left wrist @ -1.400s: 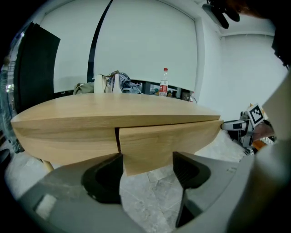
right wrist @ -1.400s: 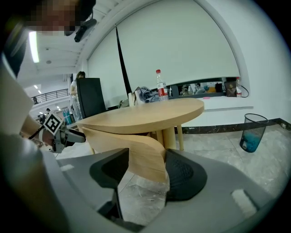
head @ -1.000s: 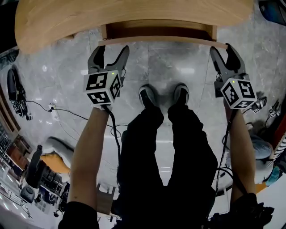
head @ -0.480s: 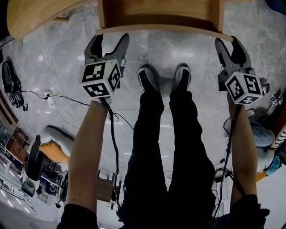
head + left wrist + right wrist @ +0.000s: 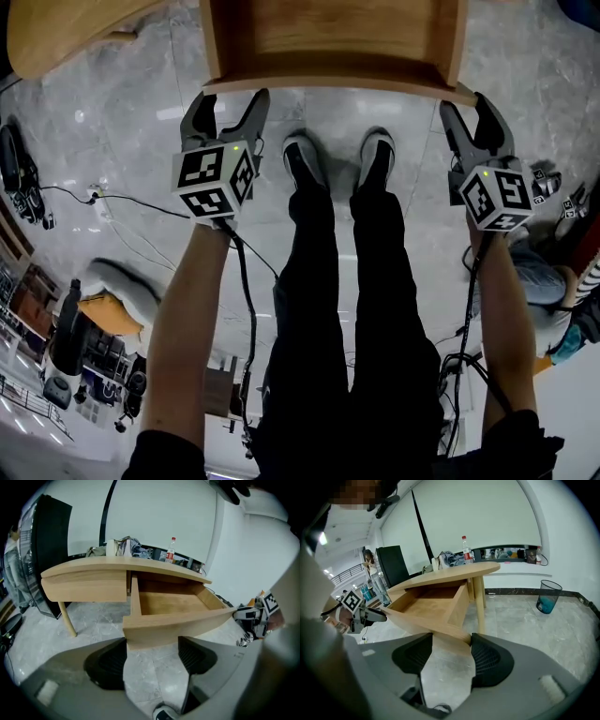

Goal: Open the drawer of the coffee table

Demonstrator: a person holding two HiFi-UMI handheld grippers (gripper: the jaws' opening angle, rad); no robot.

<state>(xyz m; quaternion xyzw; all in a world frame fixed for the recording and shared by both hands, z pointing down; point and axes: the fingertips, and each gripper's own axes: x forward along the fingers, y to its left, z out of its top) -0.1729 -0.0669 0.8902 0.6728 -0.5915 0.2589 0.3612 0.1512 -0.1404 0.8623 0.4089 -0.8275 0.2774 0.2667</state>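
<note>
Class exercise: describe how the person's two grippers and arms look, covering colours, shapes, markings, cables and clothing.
The left gripper and right gripper are grey, each with two curved jaws, ribbed black pads and a white cube bearing black square markers. A black cable trails from each. The forearms are bare, with short black sleeves.

Your right hand-held gripper has its jaws apart, empty, with the corner of the open drawer at their tips, under the table.
</note>
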